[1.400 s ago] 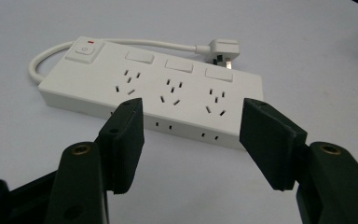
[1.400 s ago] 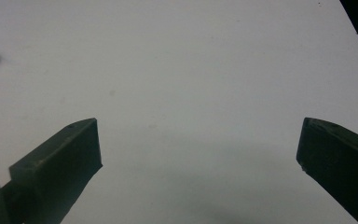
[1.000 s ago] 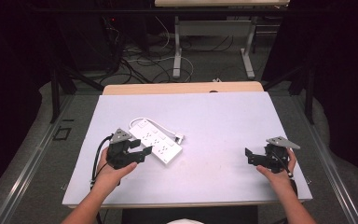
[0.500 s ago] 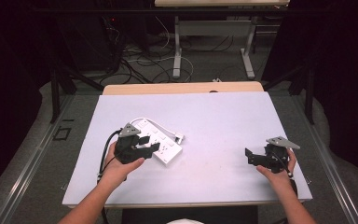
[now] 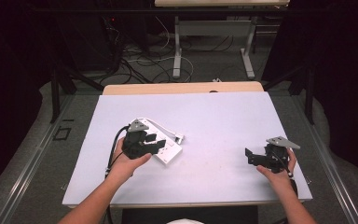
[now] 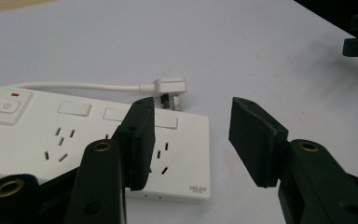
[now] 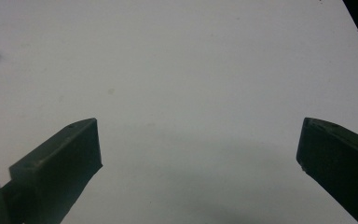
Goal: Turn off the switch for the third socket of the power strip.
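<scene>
A white power strip (image 5: 168,149) (image 6: 74,140) lies on the white table (image 5: 214,121), left of centre, with its white cord and plug (image 6: 170,87) (image 5: 179,138) beside its far end. My left gripper (image 5: 153,142) (image 6: 191,140) hovers over the strip's end and stands open, nothing between the jaws. One jaw is above the sockets, the other over bare table past the strip's end. My right gripper (image 5: 252,157) (image 7: 198,149) is at the table's right front, wide open above bare table.
The table's front edge (image 5: 186,204) runs just behind both hands. Beyond the far edge is a wooden strip (image 5: 182,87), then floor with cables (image 5: 140,60) and a metal desk frame (image 5: 212,42). Dark curtains flank both sides.
My left gripper has moved right and forward, from beside the power strip to over its end. The right gripper has stayed put.
</scene>
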